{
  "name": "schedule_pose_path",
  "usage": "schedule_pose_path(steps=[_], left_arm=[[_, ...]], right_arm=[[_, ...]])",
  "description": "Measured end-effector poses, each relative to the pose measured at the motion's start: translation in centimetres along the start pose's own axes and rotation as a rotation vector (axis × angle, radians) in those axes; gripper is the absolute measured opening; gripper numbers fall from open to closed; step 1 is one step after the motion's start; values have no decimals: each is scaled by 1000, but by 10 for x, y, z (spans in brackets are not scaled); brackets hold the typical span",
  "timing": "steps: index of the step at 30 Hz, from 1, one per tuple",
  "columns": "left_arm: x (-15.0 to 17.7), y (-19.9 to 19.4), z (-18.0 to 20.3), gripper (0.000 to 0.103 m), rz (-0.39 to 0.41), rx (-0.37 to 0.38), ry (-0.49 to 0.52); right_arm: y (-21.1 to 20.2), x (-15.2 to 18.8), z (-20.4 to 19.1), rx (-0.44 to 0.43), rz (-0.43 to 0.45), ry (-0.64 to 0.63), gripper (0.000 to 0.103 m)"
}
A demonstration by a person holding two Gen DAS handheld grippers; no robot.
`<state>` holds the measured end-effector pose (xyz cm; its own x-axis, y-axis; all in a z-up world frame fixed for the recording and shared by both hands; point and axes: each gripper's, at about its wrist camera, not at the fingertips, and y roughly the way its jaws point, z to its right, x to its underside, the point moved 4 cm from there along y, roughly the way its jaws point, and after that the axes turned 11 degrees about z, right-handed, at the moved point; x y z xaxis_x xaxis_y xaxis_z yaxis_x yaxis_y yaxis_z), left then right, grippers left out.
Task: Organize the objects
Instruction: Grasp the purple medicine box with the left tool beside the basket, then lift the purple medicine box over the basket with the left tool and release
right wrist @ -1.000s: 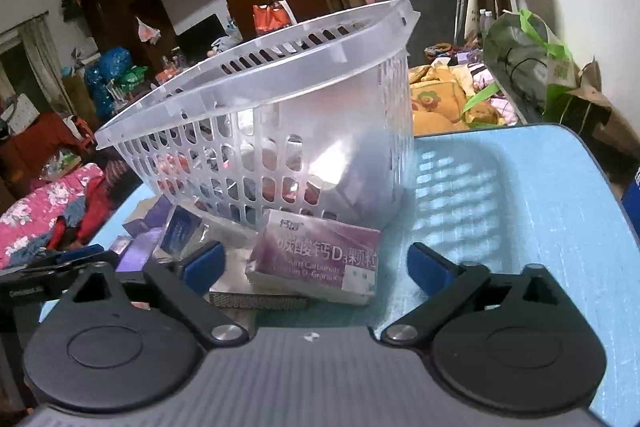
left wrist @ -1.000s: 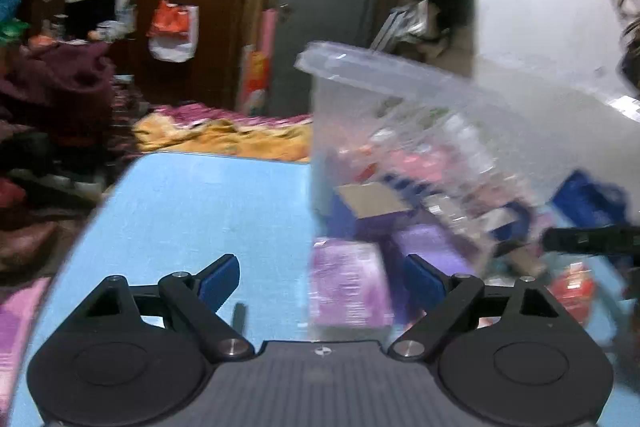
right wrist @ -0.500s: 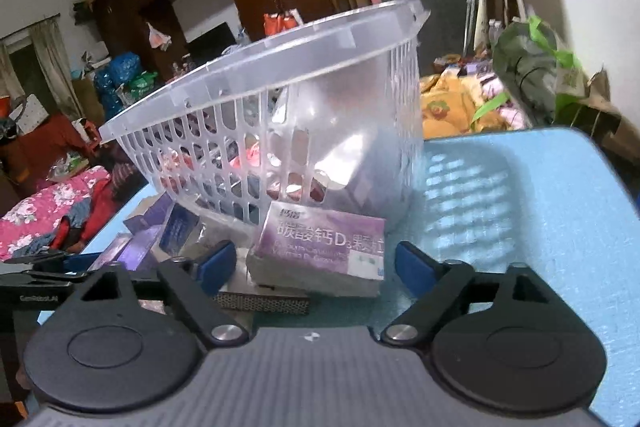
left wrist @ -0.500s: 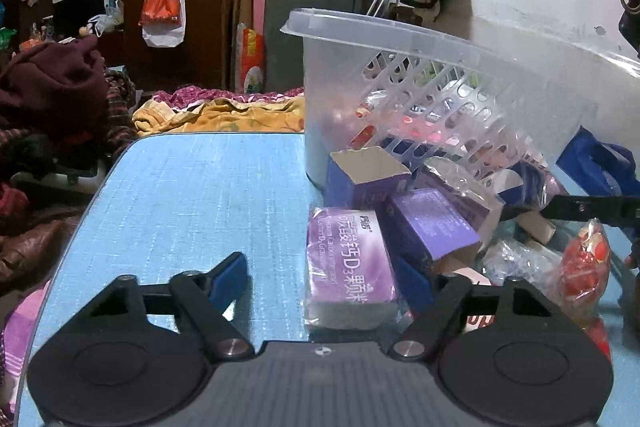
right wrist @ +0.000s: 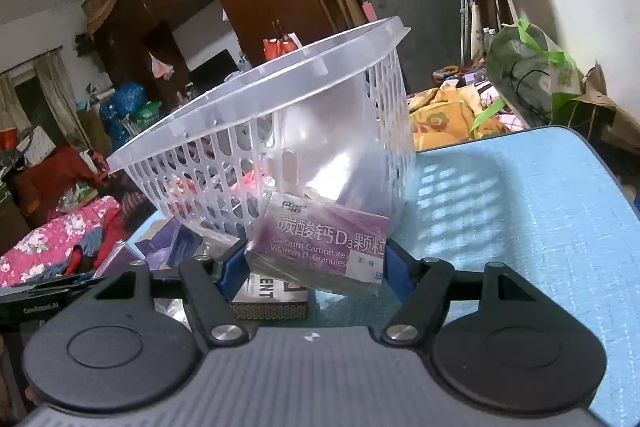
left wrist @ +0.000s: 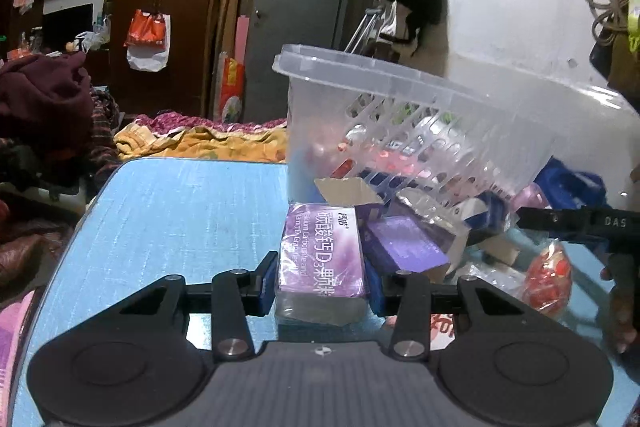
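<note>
A clear plastic basket [left wrist: 460, 115] leans tilted on a pile of boxes and packets on the blue table [left wrist: 180, 211]. My left gripper [left wrist: 322, 277] is shut on a purple calcium-granules box [left wrist: 324, 251], its blue pads pressing both sides. In the right wrist view my right gripper [right wrist: 314, 263] is shut on a purple calcium-granules box [right wrist: 320, 247] in front of the basket [right wrist: 256, 131]. I cannot tell whether both views show the same box. The right gripper's black body shows at the right of the left wrist view [left wrist: 580, 223].
Smaller purple boxes [left wrist: 404, 247], a red packet [left wrist: 550, 279] and clear wrappers lie beside the basket. A dark box with white lettering [right wrist: 272, 297] lies under my right gripper. The table's right part [right wrist: 540, 207] is bare blue cloth. Clutter surrounds the table.
Both grippers have closed from wide open onto purple boxes. The left gripper moved forward to its box and the right gripper moved closer to its box.
</note>
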<state>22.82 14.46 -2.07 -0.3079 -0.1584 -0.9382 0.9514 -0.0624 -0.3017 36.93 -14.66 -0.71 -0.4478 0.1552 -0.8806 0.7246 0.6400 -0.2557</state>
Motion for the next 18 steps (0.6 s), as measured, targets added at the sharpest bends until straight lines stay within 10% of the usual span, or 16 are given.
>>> schedule_pose_path(steps=[18], left_arm=[[-9, -22, -3, 47, 185, 23, -25]], right_arm=[[-34, -6, -10, 11, 193, -83, 72]])
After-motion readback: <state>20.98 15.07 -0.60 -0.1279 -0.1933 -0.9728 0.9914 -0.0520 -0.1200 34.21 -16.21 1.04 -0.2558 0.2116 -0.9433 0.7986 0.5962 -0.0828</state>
